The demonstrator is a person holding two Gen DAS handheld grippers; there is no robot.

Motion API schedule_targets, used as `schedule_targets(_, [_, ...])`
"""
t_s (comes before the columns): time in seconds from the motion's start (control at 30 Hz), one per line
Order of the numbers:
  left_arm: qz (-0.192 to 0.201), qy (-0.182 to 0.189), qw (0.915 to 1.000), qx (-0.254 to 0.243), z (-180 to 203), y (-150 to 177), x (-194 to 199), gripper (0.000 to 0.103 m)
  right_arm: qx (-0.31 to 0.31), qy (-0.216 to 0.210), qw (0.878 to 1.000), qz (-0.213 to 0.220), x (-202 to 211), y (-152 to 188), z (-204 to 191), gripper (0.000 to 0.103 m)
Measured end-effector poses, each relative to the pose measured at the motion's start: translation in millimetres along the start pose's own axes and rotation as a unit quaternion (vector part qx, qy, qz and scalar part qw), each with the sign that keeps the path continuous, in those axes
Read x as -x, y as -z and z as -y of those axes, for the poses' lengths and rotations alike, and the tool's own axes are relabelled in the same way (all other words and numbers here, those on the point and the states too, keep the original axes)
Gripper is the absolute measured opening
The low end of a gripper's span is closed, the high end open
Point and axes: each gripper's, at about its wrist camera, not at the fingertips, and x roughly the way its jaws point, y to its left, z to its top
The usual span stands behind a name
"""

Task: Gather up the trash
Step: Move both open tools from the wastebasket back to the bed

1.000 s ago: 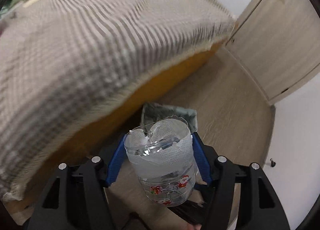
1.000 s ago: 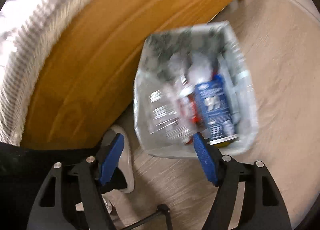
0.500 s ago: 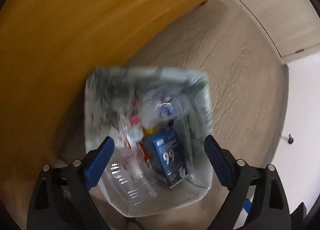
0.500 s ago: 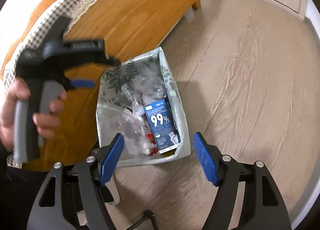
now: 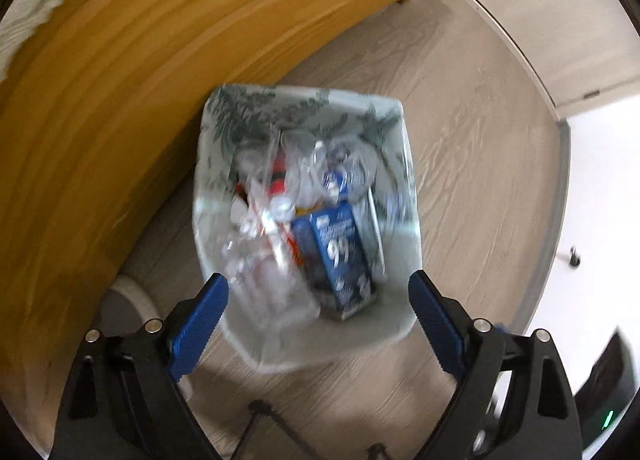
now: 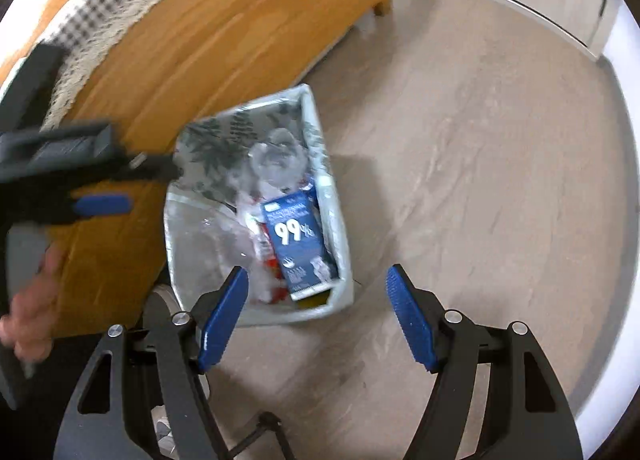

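Both the left tongs (image 5: 316, 324) and right tongs (image 6: 316, 316) gape empty above the bin (image 6: 340, 260) on the floor beside the bed (image 6: 224, 32). The trash, blue carton (image 6: 298, 242) included, lies heaped inside; a careless low pass could tip it.

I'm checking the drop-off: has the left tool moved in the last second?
Yes. The left tool, then holding a clear cup beside the bed, now hangs open and empty over the trash bin by the bed's wooden side.
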Motion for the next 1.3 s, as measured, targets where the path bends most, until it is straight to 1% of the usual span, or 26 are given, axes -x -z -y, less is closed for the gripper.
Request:
schedule_targets(0.07, [0.013, -0.011, 0.9997, -0.015, 3, 9, 17, 0.088, -0.009, 0.014, 1.000, -0.010, 4, 1, 4, 0.069])
schedule_targets(0.13, [0.036, -0.024, 0.9988, -0.024, 5, 19, 39, 0.088, -0.006, 0.024, 1.000, -0.013, 13, 2, 5, 0.069])
schedule_targets(0.23, [0.075, -0.038, 0.9962, -0.023, 0, 35, 74, 0.088, 0.003, 0.040, 0.999, -0.003, 31, 2, 1, 0.069])
schedule_targets(0.33, [0.143, -0.034, 0.9891, 0.000, -9, 52, 124, 0.088, 0.014, 0.052, 0.998, 0.024, 62, -3, -9, 0.069])
schedule_targets(0.4, [0.205, -0.025, 0.9784, 0.015, -18, 68, 166, 0.089, 0.026, 0.057, 0.997, 0.044, 80, -10, -21, 0.069])
schedule_targets(0.43, [0.248, -0.017, 0.9685, 0.021, -25, 80, 195, 0.089, 0.037, 0.059, 0.996, 0.061, 94, -16, -30, 0.069])
schedule_targets(0.47, [0.270, -0.014, 0.9624, 0.023, -30, 88, 212, 0.089, 0.043, 0.060, 0.995, 0.074, 102, -20, -38, 0.069])
schedule_targets(0.5, [0.298, -0.012, 0.9541, 0.026, -40, 98, 235, 0.089, 0.052, 0.059, 0.993, 0.091, 115, -25, -50, 0.069])
schedule_targets(0.53, [0.313, -0.013, 0.9493, 0.029, -46, 103, 249, 0.089, 0.058, 0.055, 0.991, 0.104, 126, -28, -60, 0.069])
schedule_targets(0.57, [0.332, -0.014, 0.9427, 0.033, -57, 110, 269, 0.089, 0.064, 0.049, 0.989, 0.121, 138, -32, -73, 0.069])
schedule_targets(0.63, [0.356, -0.015, 0.9333, 0.044, -82, 123, 299, 0.089, 0.081, 0.032, 0.984, 0.156, 160, -40, -106, 0.069])
schedule_targets(0.73, [0.391, -0.033, 0.9175, 0.063, -128, 145, 342, 0.089, 0.107, 0.007, 0.975, 0.194, 183, -45, -151, 0.069])
schedule_targets(0.8, [0.411, -0.053, 0.9070, 0.072, -159, 158, 366, 0.090, 0.139, -0.013, 0.967, 0.215, 196, -47, -190, 0.069])
schedule_targets(0.83, [0.426, -0.067, 0.8988, 0.081, -175, 166, 379, 0.091, 0.151, -0.022, 0.963, 0.223, 200, -47, -206, 0.069])
schedule_targets(0.87, [0.440, -0.080, 0.8897, 0.091, -193, 174, 392, 0.094, 0.168, -0.033, 0.957, 0.233, 205, -47, -229, 0.073])
schedule_targets(0.9, [0.451, -0.089, 0.8823, 0.100, -207, 180, 401, 0.096, 0.177, -0.037, 0.954, 0.239, 207, -47, -242, 0.075])
schedule_targets(0.93, [0.464, -0.094, 0.8729, 0.116, -229, 187, 411, 0.096, 0.184, -0.043, 0.951, 0.246, 209, -46, -256, 0.075])
schedule_targets(1.03, [0.465, -0.084, 0.8684, 0.150, -277, 200, 422, 0.096, 0.208, -0.067, 0.941, 0.257, 212, -45, -304, 0.075])
schedule_targets(1.07, [0.467, -0.088, 0.8638, 0.168, -296, 204, 422, 0.096, 0.215, -0.077, 0.939, 0.257, 211, -44, -320, 0.075])
schedule_targets(1.13, [0.466, -0.105, 0.8544, 0.203, -326, 210, 422, 0.096, 0.228, -0.094, 0.935, 0.256, 209, -41, -348, 0.075])
schedule_targets(1.2, [0.459, -0.112, 0.8497, 0.233, -359, 217, 425, 0.096, 0.241, -0.108, 0.931, 0.251, 202, -33, -380, 0.075])
schedule_targets(1.23, [0.459, -0.115, 0.8480, 0.240, -371, 220, 426, 0.096, 0.244, -0.115, 0.930, 0.248, 199, -31, -392, 0.075])
schedule_targets(1.3, [0.459, -0.133, 0.8420, 0.250, -397, 225, 430, 0.096, 0.250, -0.130, 0.929, 0.239, 186, -25, -422, 0.075])
